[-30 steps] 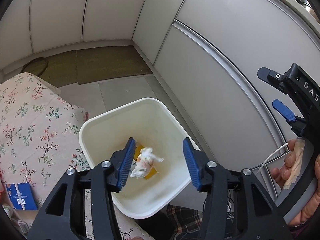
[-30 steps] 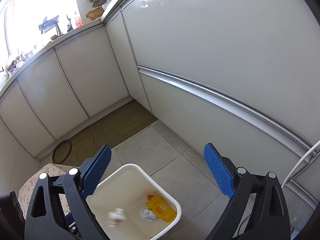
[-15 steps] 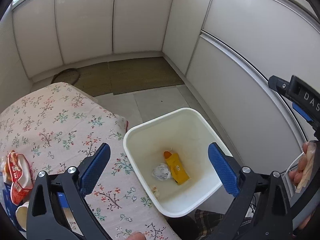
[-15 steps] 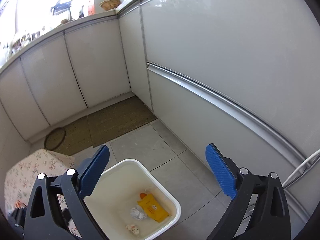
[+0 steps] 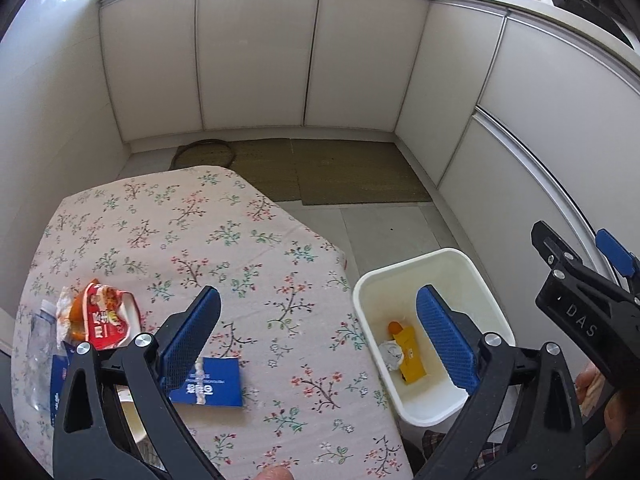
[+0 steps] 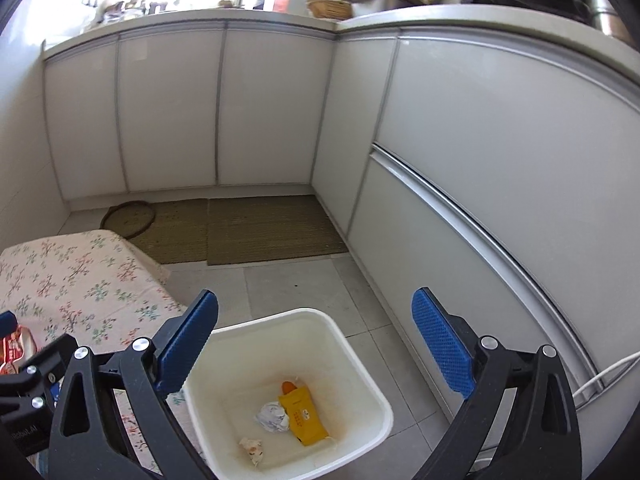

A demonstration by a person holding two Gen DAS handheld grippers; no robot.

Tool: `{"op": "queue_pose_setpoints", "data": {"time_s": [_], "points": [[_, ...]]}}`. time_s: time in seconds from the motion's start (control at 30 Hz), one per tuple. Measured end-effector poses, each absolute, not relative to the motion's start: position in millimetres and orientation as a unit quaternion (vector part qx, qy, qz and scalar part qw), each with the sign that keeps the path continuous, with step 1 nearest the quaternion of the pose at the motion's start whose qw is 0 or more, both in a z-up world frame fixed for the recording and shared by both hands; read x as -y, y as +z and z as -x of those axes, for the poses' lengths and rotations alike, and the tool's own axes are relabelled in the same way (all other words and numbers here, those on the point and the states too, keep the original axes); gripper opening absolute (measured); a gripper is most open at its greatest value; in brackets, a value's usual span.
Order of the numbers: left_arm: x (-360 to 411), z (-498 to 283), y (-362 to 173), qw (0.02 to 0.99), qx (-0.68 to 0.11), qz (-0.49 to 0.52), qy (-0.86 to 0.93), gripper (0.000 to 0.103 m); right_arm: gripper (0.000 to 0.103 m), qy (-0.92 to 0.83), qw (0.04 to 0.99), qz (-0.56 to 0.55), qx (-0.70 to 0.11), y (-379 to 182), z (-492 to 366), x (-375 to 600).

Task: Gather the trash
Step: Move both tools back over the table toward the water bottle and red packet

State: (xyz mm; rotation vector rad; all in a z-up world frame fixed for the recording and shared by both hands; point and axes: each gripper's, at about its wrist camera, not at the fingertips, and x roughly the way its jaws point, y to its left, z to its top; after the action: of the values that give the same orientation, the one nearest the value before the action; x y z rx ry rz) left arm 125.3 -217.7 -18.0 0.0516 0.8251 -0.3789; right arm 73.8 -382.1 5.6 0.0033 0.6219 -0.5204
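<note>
A white trash bin (image 5: pixel 472 276) (image 6: pixel 360 364) stands on the floor right of the floral-cloth table (image 5: pixel 168 240). It holds a yellow packet (image 6: pixel 302 414), a crumpled white wad (image 6: pixel 272 418) and a small crumpled scrap (image 6: pixel 252 448). On the table lie a red snack wrapper (image 5: pixel 102 316), a blue packet (image 5: pixel 216 386) and a clear plastic bottle (image 5: pixel 38 344) at the left edge. My left gripper (image 5: pixel 318 336) is open and empty, above the table's right edge. My right gripper (image 6: pixel 316 338) is open and empty above the bin.
White cabinet fronts (image 6: pixel 172 112) run along the back and right. Woven floor mats (image 6: pixel 256 226) lie on the grey tiles behind the bin. A white cable (image 6: pixel 600 376) hangs at the right. A white cup rim (image 5: pixel 130 420) shows under my left gripper.
The crumpled scrap left my left gripper and fell into the bin. My left gripper opened wide and swung left, back over the table. The right gripper stayed open over the bin.
</note>
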Motion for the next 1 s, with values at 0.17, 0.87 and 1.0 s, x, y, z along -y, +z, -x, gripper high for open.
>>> {"op": "queue_pose_setpoints", "data": {"time_s": [0.17,0.87,1.0], "points": [[180,-131,-16,0.902,-0.405,-0.007,-0.151,0.094,0.095,-0.223,0.925,0.017,-0.306,5,-82,349],[28,-144,-49,0.889,-0.458,0.012,-0.002,0.096,0.095,-0.094,0.937,0.062,-0.330,-8,-116,222],[-2,-151,-58,0.882,-0.471,0.014,0.016,0.096,0.095,-0.072,0.935,0.075,-0.339,-15,-121,202]]}}
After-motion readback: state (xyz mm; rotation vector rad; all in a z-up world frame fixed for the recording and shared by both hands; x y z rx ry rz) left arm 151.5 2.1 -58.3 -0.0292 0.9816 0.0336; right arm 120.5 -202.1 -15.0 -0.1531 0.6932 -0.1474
